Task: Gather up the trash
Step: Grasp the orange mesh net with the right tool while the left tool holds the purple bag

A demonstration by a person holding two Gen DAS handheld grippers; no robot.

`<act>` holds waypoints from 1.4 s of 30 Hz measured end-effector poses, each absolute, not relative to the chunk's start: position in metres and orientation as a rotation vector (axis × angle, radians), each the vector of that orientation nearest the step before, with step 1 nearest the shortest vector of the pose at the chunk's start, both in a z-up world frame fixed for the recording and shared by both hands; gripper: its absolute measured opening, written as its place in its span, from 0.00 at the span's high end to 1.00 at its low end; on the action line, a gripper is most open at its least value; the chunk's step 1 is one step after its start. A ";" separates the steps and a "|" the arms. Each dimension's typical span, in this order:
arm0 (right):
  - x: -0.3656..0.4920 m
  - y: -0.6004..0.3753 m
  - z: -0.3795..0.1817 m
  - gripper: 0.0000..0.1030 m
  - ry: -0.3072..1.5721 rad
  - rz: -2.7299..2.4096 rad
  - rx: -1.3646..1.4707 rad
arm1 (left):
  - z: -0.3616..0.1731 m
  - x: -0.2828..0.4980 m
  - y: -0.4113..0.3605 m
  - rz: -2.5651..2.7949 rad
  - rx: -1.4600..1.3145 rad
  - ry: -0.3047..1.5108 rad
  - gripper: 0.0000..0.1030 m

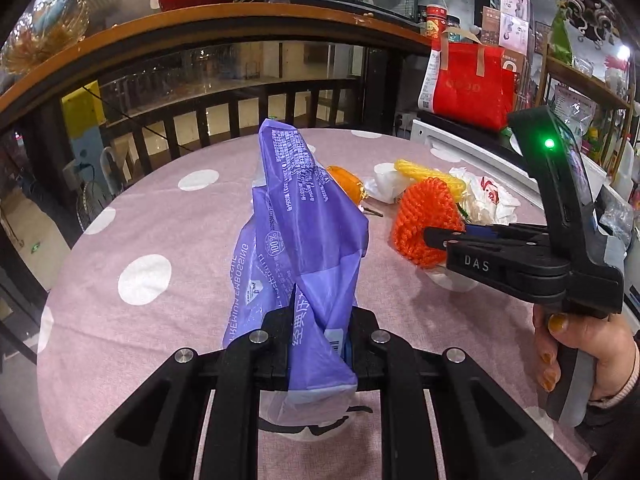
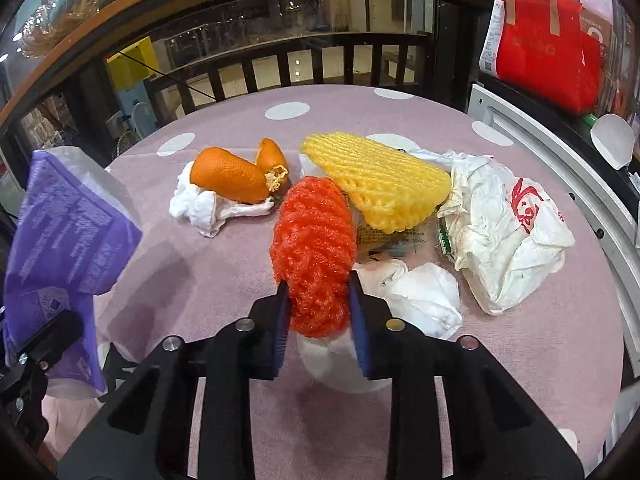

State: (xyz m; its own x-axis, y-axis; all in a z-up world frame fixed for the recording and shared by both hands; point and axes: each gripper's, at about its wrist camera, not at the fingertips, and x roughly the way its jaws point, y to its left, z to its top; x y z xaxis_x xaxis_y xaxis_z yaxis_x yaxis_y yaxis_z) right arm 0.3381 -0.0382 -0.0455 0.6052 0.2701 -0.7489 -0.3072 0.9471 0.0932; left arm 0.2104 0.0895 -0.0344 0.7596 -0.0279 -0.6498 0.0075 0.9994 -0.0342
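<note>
My left hand-held gripper (image 1: 318, 332) clamps the purple bag (image 1: 296, 216) above the tabletop (image 1: 168, 220), my right hand-held gripper (image 2: 318, 312) pinches the orange foam net (image 2: 314, 256); springy mesh may slip free.

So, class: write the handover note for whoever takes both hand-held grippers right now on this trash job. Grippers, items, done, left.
Left hand-held gripper: shut on the purple bag, held upright over the table.
Right hand-held gripper: shut on the red foam net.
On the table: yellow foam net, orange peel on a tissue, white bag, a crumpled tissue.
Done: bag and red net gripped.
Left: nothing visibly bagged yet; bag the red net, then the rest.
</note>
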 end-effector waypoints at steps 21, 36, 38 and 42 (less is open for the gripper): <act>0.220 -0.118 -0.001 0.79 0.758 0.382 0.013 | -0.025 0.175 0.035 -0.094 0.063 0.668 0.84; 0.146 -0.251 -0.008 0.79 0.743 0.129 0.106 | -0.015 0.134 -0.061 -0.290 0.144 0.636 0.84; 0.138 -0.272 -0.012 0.79 0.745 0.079 0.127 | -0.015 0.130 -0.076 -0.325 0.150 0.636 0.84; 0.125 -0.309 -0.017 0.79 0.745 -0.014 0.141 | -0.015 0.123 -0.101 -0.373 0.155 0.628 0.84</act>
State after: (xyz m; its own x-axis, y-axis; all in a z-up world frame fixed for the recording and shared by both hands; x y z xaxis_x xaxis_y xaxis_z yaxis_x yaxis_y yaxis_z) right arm 0.1248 -0.3090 -0.0166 0.7353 0.0375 -0.6767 0.0627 0.9904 0.1229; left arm 0.1235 -0.1010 -0.0152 0.7453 -0.2929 -0.5989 0.3857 0.9222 0.0290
